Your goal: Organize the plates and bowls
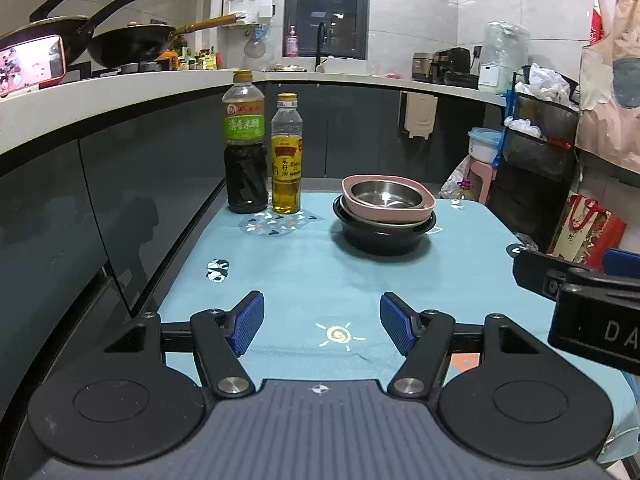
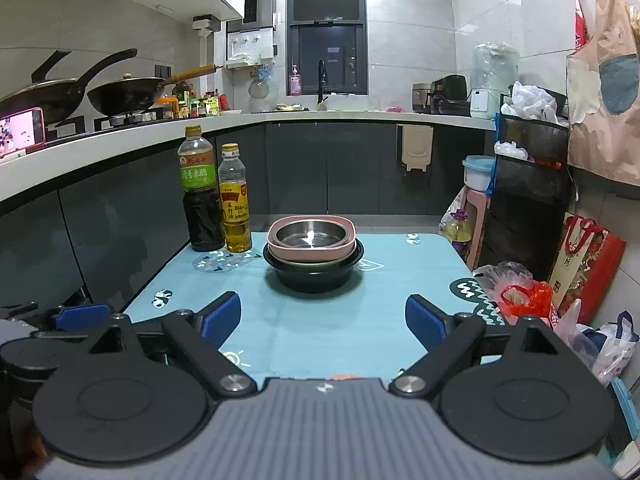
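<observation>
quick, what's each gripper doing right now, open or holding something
Left gripper: open, jaws spread wide, holding nothing.
Right gripper: open, jaws spread wide, holding nothing; the stacked bowls sit untouched ahead.

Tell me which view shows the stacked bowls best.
Right wrist view: the stacked bowls sit centered ahead, between the open right gripper fingers. The left wrist view shows the same stack off to the right, equally unobstructed.

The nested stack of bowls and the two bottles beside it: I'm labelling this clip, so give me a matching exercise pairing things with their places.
1. steel bowl
2. pink squarish bowl
3. black round bowl
4. yellow oil bottle

a. bottom of stack
b. beside the dark vinegar bottle
c. innermost, on top
d. holds the steel bowl

Pairs: 1-c, 2-d, 3-a, 4-b
</observation>
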`<state>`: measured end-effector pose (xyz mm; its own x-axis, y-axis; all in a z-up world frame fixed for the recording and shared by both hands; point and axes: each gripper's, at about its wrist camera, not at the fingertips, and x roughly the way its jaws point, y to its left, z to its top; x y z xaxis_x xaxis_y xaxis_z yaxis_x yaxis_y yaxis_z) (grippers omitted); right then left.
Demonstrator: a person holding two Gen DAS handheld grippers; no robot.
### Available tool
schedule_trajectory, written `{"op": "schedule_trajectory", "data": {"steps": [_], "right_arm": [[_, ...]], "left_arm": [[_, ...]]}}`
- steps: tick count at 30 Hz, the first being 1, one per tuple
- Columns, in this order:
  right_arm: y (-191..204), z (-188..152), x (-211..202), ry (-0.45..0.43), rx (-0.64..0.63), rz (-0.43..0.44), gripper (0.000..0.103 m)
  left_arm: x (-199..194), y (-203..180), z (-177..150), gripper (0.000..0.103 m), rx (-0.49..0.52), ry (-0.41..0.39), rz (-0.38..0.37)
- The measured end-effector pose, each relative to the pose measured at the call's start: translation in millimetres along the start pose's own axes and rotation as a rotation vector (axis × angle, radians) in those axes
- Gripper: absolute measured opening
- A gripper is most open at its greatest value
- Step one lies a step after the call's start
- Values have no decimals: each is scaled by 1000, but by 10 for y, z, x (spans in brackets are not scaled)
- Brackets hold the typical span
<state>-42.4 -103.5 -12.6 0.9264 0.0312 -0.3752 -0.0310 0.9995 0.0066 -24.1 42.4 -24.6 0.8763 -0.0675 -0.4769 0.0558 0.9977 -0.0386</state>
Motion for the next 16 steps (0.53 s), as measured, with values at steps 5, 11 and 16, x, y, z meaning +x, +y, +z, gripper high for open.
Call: {"op": "schedule_trajectory", "data": {"steps": [5,11,16], "right_arm": [[-29,-37,-6,-2,19,-11,56],[-32,-57,25,18,29,-17,56],[-23,-56,28,20,25,-15,56]], "left_arm": [[-8,-27,-28,62,7,-1,-1],[13,-24,-27,62,5,2,-5],[9,-18,-34,61,5,0,-5]]}}
